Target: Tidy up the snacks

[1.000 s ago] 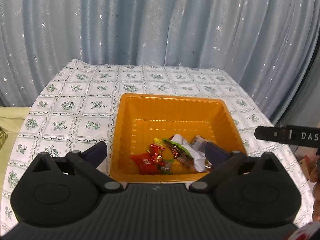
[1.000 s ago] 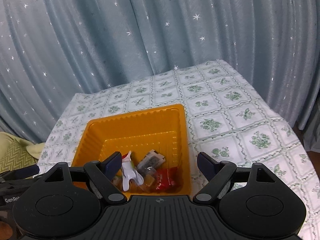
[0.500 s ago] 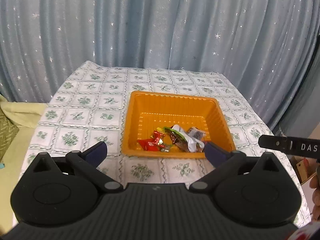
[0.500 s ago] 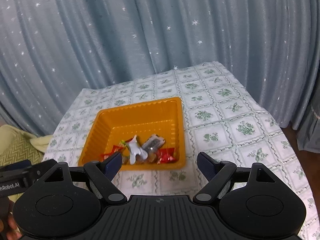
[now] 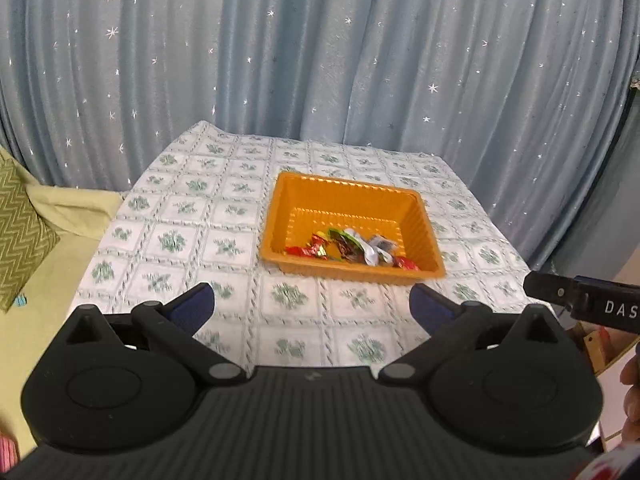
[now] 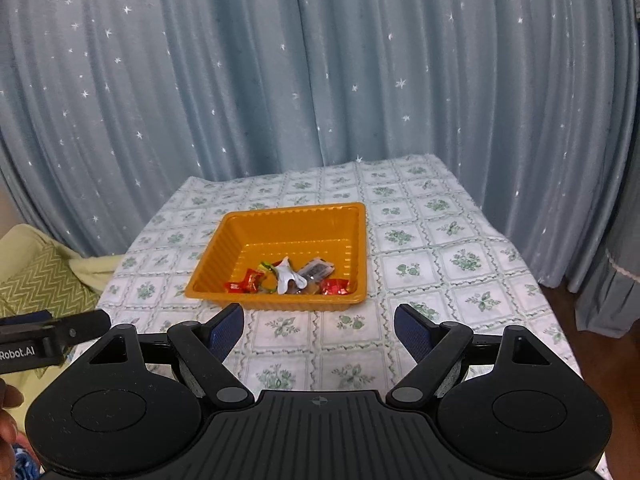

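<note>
Left wrist view: left tongs and right tongs gape wide, empty; wrapped snacks heap against the orange plastic tray's near wall, mid-tabletop. Descend slowly, pinch one wrapper.

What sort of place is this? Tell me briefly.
Probably a room in a home: a table under a floral tablecloth, star-patterned blue curtains behind it, and a zigzag green cushion beside it. An orange tray holds snacks.

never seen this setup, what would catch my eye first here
The orange tray in the middle of the flower-patterned tablecloth, with bright snack wrappers heaped at its near end. Next, the star-dotted blue curtain filling the background behind the table.
</note>
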The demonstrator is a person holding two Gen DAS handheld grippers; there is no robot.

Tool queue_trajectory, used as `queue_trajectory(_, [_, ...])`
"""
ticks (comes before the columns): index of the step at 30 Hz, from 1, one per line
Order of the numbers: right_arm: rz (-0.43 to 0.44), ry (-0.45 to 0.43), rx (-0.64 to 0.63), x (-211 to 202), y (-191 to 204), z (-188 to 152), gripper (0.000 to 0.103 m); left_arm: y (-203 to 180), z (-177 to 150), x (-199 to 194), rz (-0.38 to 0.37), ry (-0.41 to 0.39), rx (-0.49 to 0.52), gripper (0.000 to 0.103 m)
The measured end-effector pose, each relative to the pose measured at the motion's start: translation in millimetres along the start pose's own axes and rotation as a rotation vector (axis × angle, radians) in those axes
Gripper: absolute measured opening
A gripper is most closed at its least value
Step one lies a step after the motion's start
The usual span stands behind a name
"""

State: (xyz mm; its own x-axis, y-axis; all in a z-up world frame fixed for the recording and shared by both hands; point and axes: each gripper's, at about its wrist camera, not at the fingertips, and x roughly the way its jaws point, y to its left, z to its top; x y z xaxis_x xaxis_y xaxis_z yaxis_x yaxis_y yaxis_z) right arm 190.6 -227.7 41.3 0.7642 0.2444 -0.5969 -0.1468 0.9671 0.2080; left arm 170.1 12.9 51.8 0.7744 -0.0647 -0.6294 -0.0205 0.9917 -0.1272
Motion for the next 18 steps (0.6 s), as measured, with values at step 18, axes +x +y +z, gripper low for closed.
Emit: queue_trajectory(18, [-0.019,-0.028,-0.027,-90.6,14.3,-49.1,0.082,-14.0,-46.7,-95.1,0.075,-0.047,-0.001,0.103])
